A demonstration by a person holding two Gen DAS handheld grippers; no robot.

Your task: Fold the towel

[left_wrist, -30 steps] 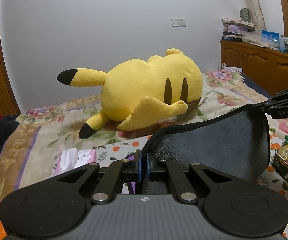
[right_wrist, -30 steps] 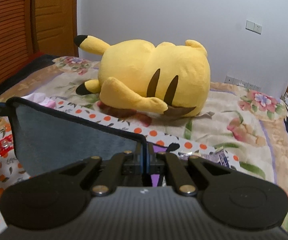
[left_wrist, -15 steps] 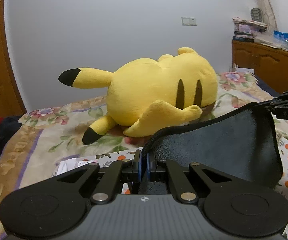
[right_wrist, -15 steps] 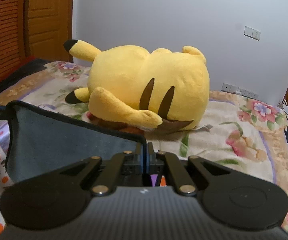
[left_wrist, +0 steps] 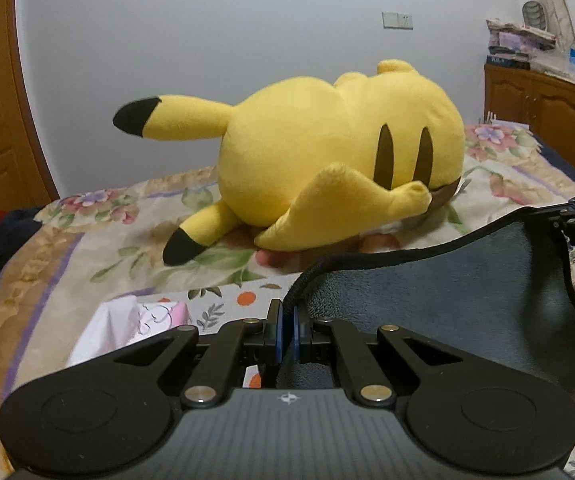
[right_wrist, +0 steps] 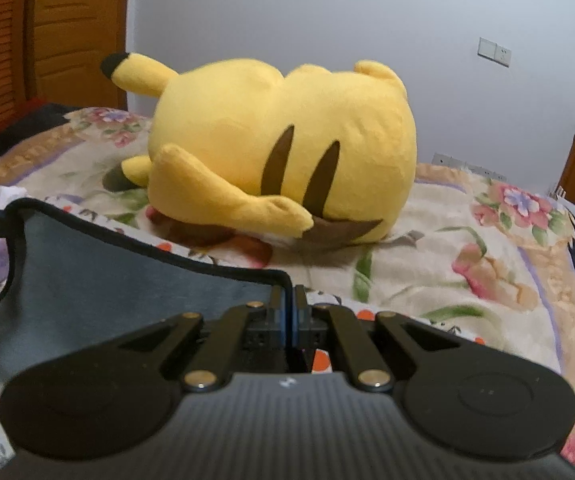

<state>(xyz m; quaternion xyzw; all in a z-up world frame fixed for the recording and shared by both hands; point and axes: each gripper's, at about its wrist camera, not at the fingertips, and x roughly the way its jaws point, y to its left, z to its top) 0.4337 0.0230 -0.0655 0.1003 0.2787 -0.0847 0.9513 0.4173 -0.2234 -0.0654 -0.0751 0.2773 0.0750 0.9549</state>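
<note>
each camera sits just behind its own closed fingers, low over the bed (left_wrist: 47, 264), facing the far wall. both share the yellow plush (left_wrist: 327, 152) (right_wrist: 287, 148) ahead and the towel (left_wrist: 447, 300) (right_wrist: 107, 280) stretched between them.

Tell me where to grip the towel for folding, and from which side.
Grip the towel at its two top corners, coming in from the near side along the black hem. The left gripper and right gripper already pinch those corners, so it hangs spread between them.
</note>
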